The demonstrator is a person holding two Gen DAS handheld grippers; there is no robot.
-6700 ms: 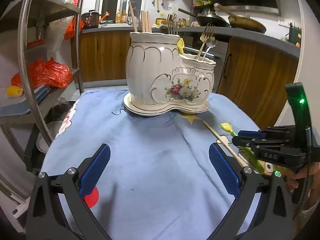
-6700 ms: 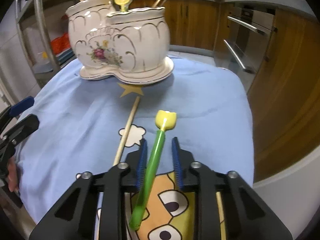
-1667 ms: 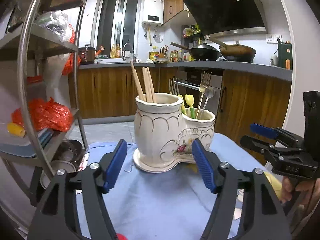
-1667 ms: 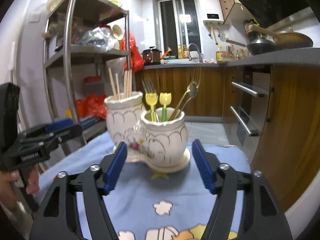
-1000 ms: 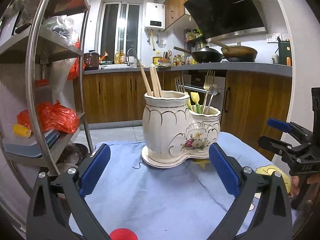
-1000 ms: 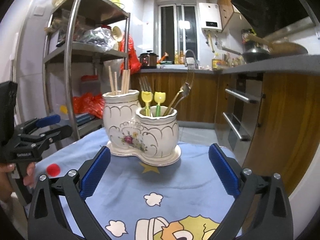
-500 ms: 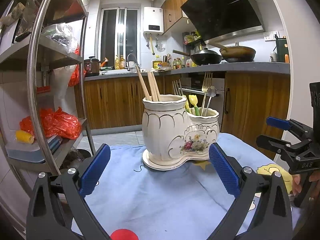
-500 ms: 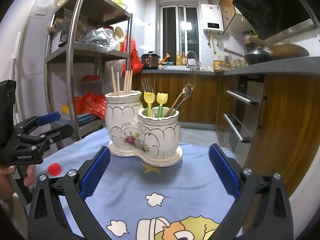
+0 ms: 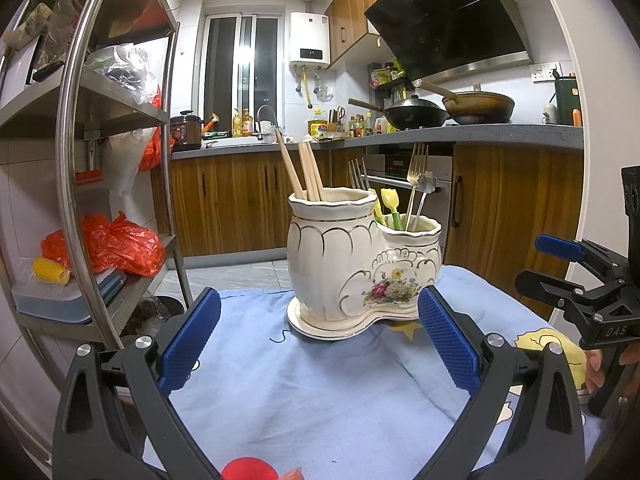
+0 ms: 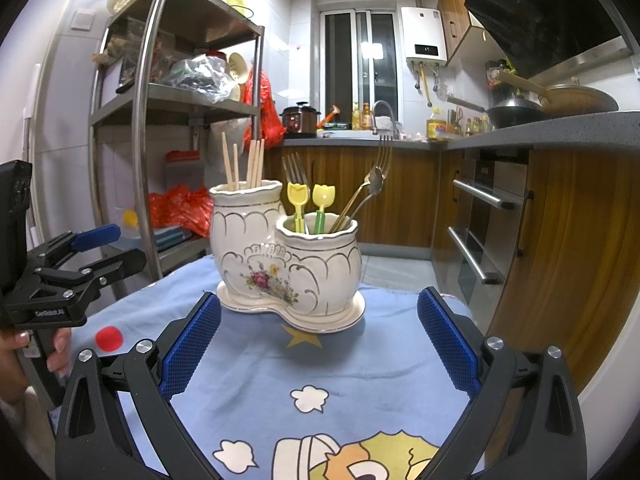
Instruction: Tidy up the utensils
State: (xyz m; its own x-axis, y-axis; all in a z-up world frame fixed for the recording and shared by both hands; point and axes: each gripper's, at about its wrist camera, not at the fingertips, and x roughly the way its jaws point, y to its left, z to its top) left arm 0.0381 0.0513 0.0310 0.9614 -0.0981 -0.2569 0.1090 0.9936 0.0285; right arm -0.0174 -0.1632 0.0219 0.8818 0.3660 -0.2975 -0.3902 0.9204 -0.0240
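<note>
A white ceramic two-pot utensil holder (image 9: 352,268) (image 10: 276,264) stands on the blue cloth (image 9: 320,396). Wooden chopsticks (image 9: 306,172) (image 10: 244,164) stick up from the tall pot. The low pot holds two yellow tulip-topped picks (image 10: 310,198) (image 9: 390,202) and metal forks and a spoon (image 10: 374,172) (image 9: 418,172). My left gripper (image 9: 318,296) is open and empty, short of the holder. My right gripper (image 10: 319,298) is also open and empty, facing the holder from the other side. Each shows in the other's view: the right gripper (image 9: 528,260) and the left gripper (image 10: 130,243).
A steel shelf rack (image 9: 68,160) with red bags and boxes stands at the left. A red dot (image 10: 108,337) lies on the cloth. Wooden cabinets, an oven (image 10: 476,236) and a counter with pans lie behind and to the right. The cloth (image 10: 360,380) carries a cartoon print.
Earlier the right gripper held a green tulip-topped pick on the cloth; that pick now stands in the low pot. Both grippers have pulled back and opened wide; little has moved in the last second.
</note>
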